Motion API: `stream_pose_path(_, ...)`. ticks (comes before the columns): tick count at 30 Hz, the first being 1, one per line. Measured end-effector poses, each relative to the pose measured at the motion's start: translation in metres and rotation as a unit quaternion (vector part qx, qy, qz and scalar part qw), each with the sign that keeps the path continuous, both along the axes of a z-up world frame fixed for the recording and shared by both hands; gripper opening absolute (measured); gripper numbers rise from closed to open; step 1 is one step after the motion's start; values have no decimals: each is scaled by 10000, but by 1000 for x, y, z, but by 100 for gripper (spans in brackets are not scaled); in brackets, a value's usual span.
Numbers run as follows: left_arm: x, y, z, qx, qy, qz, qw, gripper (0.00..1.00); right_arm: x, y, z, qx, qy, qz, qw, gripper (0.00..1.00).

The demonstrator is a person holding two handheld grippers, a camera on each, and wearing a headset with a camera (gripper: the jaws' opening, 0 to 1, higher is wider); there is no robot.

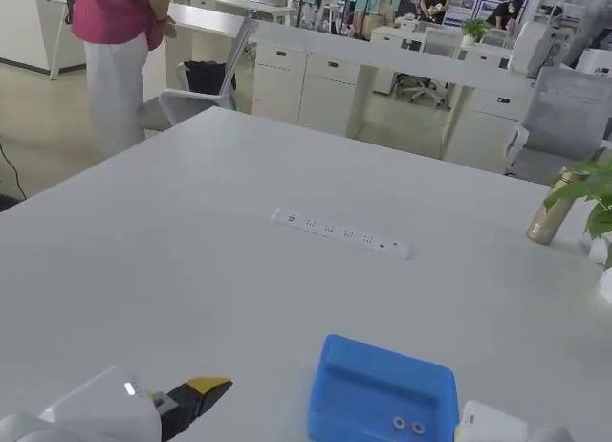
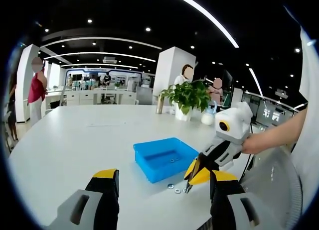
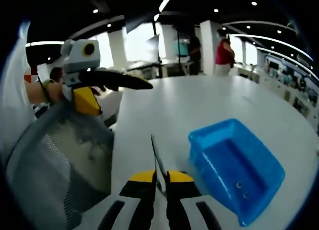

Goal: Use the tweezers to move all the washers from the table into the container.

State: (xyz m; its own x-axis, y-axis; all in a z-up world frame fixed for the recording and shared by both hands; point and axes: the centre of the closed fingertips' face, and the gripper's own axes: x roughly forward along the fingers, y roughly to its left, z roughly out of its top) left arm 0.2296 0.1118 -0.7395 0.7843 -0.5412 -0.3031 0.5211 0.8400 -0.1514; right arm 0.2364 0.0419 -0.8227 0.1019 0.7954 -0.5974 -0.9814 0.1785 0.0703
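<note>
holding the left tongs [image 2: 164, 175] low and level over the table [image 2: 75, 140], we see them spread wide and empty. our right tongs [image 3: 160, 178], gripped by a hand [image 2: 259, 143], are pressed together on the tweezers [image 3: 156, 158] and tilted down. the tips are close by the loose washers [image 2: 174, 188] on the table, just in front of the blue container [image 2: 164, 158], where two more washers [image 3: 241, 189] lie.
</note>
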Motion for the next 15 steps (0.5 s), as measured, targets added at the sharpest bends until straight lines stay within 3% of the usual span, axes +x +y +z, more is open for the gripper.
stream_pose_path(2,0,0,0,-10,-4,3,10000,75,-3,1,-2,-99,-221,163,9996,4)
stream_pose_path(11,0,0,0,-9,-14,-3,10000,75,-7,-1,0,-239,-694,204,9971,4)
stream_pose_path(15,0,0,1,-27,-19,11,10000,75,-5,-5,2,-258,-684,95,9973,3)
